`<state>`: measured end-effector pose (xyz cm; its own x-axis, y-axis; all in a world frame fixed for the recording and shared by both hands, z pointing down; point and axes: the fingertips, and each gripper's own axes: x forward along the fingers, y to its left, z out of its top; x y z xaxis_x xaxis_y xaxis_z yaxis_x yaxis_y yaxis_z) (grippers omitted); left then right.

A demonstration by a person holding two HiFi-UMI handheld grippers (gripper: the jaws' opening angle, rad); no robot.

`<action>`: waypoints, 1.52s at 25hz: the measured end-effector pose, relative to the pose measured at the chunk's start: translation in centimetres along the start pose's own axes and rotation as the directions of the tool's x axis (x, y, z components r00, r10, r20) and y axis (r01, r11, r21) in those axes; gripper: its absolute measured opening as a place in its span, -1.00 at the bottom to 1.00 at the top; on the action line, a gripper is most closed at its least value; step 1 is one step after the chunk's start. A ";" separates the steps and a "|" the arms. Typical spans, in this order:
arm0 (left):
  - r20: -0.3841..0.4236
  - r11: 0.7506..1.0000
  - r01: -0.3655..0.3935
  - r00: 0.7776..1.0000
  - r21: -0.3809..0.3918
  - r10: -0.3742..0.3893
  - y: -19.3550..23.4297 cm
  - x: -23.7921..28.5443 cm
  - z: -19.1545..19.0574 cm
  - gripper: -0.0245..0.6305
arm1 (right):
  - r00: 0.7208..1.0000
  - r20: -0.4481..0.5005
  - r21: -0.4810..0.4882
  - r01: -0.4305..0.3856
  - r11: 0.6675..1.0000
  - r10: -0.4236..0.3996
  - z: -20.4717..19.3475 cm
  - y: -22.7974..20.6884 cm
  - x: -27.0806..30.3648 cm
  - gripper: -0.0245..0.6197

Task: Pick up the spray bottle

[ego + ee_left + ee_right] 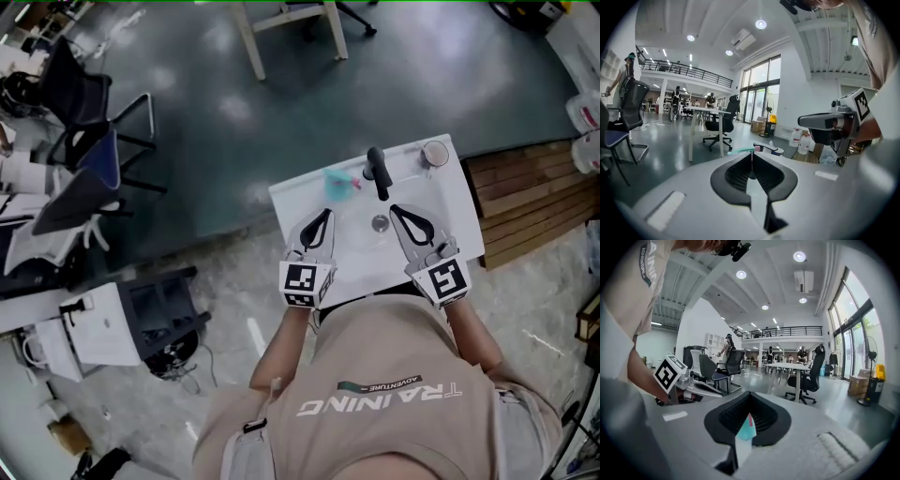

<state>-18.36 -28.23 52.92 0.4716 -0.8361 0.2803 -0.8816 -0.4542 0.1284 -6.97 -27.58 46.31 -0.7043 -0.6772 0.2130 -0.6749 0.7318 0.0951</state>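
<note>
Approach step, as I judge it: the spray bottle [337, 184] is not yet taken. It sits on the white worktop [286, 199] in the upper middle of head view, just left of the black faucet [378, 173]. It has a teal body w/ a pink part toward the faucet. Whether it stands or lies I cannot tell.

To do this step well I would use one gripper only, prob. the left gripper [326, 214], because its tips are nearer to the bottle, which is up and right of them in head view. First open the jaws wide, before coming close. Then come at the teal body from the side and close on it, not on the pink part. Keep clear of the faucet; a knock there could push the bottle away.

Jaws now: the left pair is drawn together, w/ nothing between and touching nothing. The right gripper [395, 209] looks the same, w/ only a thin slit. Through it the bottle shows further ahead in right gripper view. Both hover apart from the bottle.
</note>
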 end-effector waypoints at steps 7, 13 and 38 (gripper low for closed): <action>-0.031 1.000 -0.030 0.999 0.001 0.030 0.7 2.1 -0.2 -0.60 | 0.999 0.047 0.026 -0.006 1.000 0.005 0.8 -2.2 0.2 -0.92; -0.066 0.999 -0.040 0.997 0.002 0.040 2.4 4.0 -2.0 -0.32 | 0.998 0.050 0.020 -0.031 0.999 0.030 -0.1 -3.4 0.7 -0.92; -0.093 0.999 -0.011 0.996 0.035 0.014 3.7 10.7 -5.0 -0.22 | 0.998 -0.045 0.135 0.038 0.990 -0.032 -3.8 -7.0 -0.7 -0.92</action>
<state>-16.65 -37.29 61.11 0.4551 -0.8101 0.3696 -0.8854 -0.4556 0.0918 -0.85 -31.93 49.17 -0.6719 -0.6959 0.2535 -0.7244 0.6888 -0.0291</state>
